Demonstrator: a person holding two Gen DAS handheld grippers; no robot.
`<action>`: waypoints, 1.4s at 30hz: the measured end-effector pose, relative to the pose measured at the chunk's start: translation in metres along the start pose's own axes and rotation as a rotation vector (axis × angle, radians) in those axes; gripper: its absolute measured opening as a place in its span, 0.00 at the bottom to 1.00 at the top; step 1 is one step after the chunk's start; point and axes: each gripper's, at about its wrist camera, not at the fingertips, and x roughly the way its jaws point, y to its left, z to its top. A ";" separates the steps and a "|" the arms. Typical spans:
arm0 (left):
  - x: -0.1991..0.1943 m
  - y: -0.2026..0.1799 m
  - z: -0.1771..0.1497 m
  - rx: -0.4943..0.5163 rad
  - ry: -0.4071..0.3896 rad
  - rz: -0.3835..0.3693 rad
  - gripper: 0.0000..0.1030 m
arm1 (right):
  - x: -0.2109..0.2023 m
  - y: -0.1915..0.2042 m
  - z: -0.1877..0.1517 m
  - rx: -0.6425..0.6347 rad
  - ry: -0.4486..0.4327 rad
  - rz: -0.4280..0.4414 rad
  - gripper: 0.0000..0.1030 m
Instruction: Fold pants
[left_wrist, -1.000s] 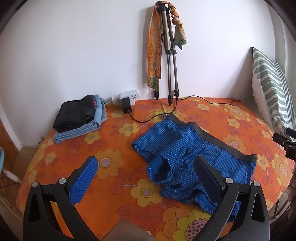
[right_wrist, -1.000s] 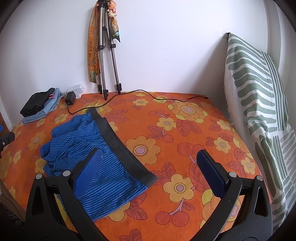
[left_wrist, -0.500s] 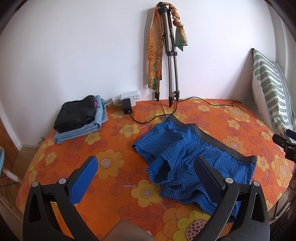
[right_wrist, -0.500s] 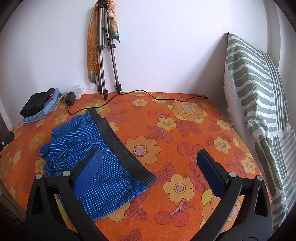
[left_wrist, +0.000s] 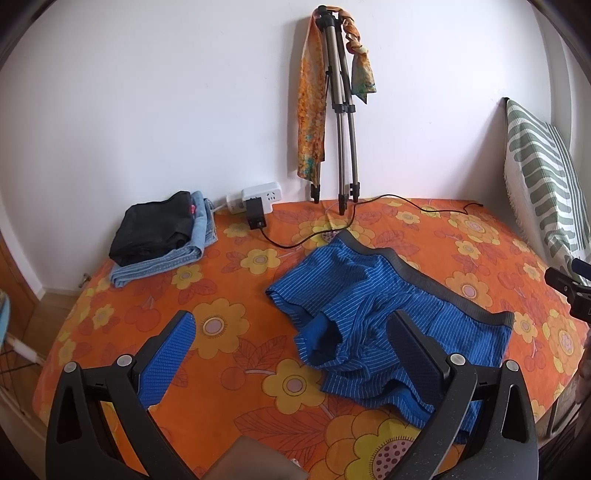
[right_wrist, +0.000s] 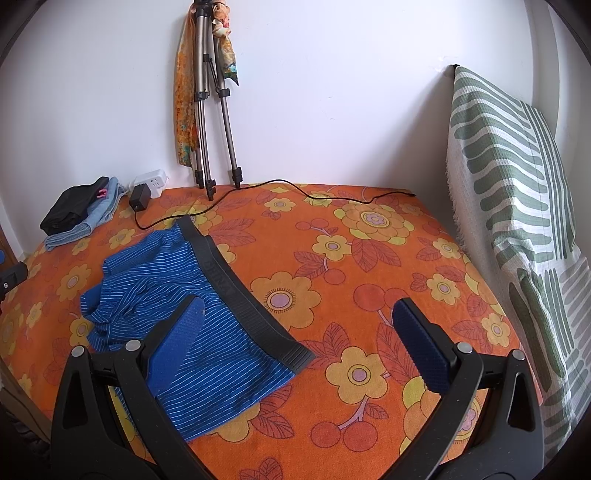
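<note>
Blue striped shorts (left_wrist: 373, 317) with a dark grey waistband lie crumpled on the orange flowered bed; they also show in the right wrist view (right_wrist: 173, 295). My left gripper (left_wrist: 291, 332) is open and empty, held above the bed near the shorts' leg ends. My right gripper (right_wrist: 299, 321) is open and empty, held above the waistband's near end (right_wrist: 288, 350). The tip of the right gripper (left_wrist: 565, 288) shows at the right edge of the left wrist view.
A folded stack of black and denim clothes (left_wrist: 162, 236) lies at the back left. A white power strip with a black adapter (left_wrist: 255, 201) and a cable (right_wrist: 295, 188) lie by the wall. A tripod with a scarf (left_wrist: 336, 110) leans there. A green striped pillow (right_wrist: 517, 206) stands right.
</note>
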 end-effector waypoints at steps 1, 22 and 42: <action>0.000 0.000 0.000 0.001 0.000 0.000 1.00 | 0.000 0.000 0.000 0.000 0.000 0.000 1.00; 0.012 0.006 -0.001 -0.029 0.052 -0.040 1.00 | 0.000 0.002 0.001 0.004 -0.008 0.007 1.00; 0.064 0.050 0.006 -0.142 0.143 -0.093 0.81 | 0.017 0.016 0.037 0.008 -0.013 0.142 1.00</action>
